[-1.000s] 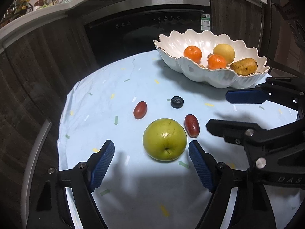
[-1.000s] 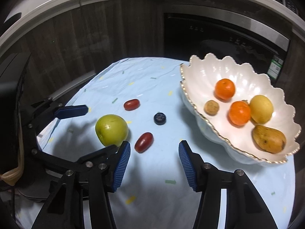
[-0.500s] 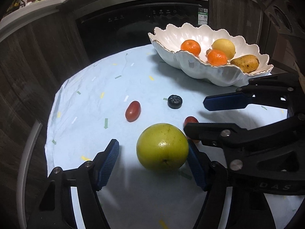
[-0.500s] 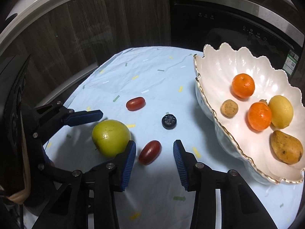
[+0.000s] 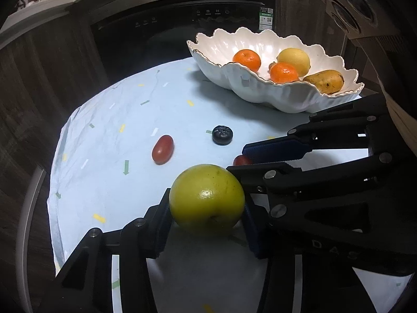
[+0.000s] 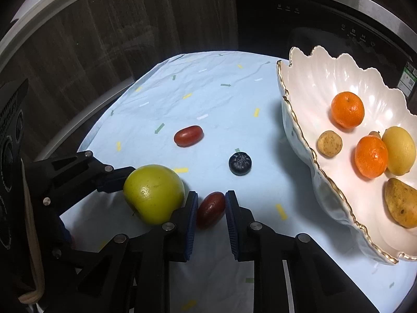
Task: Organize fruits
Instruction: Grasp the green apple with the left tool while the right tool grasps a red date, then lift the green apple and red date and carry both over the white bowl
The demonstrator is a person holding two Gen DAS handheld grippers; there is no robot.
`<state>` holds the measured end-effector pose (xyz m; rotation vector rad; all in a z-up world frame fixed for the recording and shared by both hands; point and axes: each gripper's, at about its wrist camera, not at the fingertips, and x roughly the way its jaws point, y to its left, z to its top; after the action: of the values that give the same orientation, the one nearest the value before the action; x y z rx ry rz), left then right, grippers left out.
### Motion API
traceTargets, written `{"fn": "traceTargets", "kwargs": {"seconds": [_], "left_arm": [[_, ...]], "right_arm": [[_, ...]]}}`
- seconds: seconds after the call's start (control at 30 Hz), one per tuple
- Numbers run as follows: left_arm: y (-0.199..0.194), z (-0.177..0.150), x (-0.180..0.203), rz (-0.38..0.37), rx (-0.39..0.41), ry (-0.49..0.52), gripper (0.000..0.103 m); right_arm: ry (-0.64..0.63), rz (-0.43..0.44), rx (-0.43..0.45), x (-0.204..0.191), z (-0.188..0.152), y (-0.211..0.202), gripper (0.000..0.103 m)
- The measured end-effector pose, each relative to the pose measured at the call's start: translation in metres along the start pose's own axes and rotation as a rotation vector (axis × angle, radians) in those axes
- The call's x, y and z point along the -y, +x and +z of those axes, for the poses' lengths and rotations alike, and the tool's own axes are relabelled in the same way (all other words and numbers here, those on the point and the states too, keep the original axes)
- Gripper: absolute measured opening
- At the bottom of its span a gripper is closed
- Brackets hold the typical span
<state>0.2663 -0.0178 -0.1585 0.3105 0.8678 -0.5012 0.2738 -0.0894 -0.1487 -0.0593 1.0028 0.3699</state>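
Green apple alone, two red tomatoes, one blueberry

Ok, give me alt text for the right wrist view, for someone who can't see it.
The right gripper closes around a dark red grape tomato on a pale blue tablecloth, beside the left gripper clamping a green apple. Further back lie another grape tomato and a blueberry; a scalloped white bowl of fruit sits right.

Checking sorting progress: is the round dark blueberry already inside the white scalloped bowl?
No, the round dark blueberry lies on the pale blue tablecloth, apart from the white scalloped bowl.
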Motion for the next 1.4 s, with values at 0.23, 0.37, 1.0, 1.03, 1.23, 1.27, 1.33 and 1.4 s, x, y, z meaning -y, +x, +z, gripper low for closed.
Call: {"fn": "traceTargets", "kwargs": {"seconds": [0.23,0.37,1.0,1.03,1.23,1.27,1.33,1.4], "left_arm": [[-0.004,-0.003,-0.002,0.018,0.001,-0.02,0.048],[-0.011,-0.004,-0.002,0.027,0.007,-0.026,0.048],[-0.064,0.007,0.018,0.064,0.071,-0.048,0.048],[-0.067,0.007,0.02,0.066,0.074,-0.05,0.048],[-0.082,0.014,0.029,0.08,0.09,-0.063,0.048],[-0.085,0.015,0.031,0.08,0.092,-0.065,0.048],[-0.088,0.018,0.034,0.081,0.099,-0.065,0.048],[-0.093,0.02,0.039,0.08,0.108,-0.06,0.048]], "right_arm": [[0.004,-0.008,0.015,0.001,-0.003,-0.01,0.022],[0.014,-0.006,0.026,0.002,-0.005,-0.016,0.022],[0.021,-0.03,0.128,0.001,-0.019,-0.078,0.022],[0.023,-0.031,0.134,0.001,-0.019,-0.082,0.022],[0.025,-0.049,0.168,0.003,-0.026,-0.104,0.022],[0.027,-0.053,0.177,0.004,-0.027,-0.109,0.022],[0.033,-0.059,0.187,0.005,-0.028,-0.116,0.022],[0.04,-0.067,0.199,0.008,-0.029,-0.123,0.022]]}}
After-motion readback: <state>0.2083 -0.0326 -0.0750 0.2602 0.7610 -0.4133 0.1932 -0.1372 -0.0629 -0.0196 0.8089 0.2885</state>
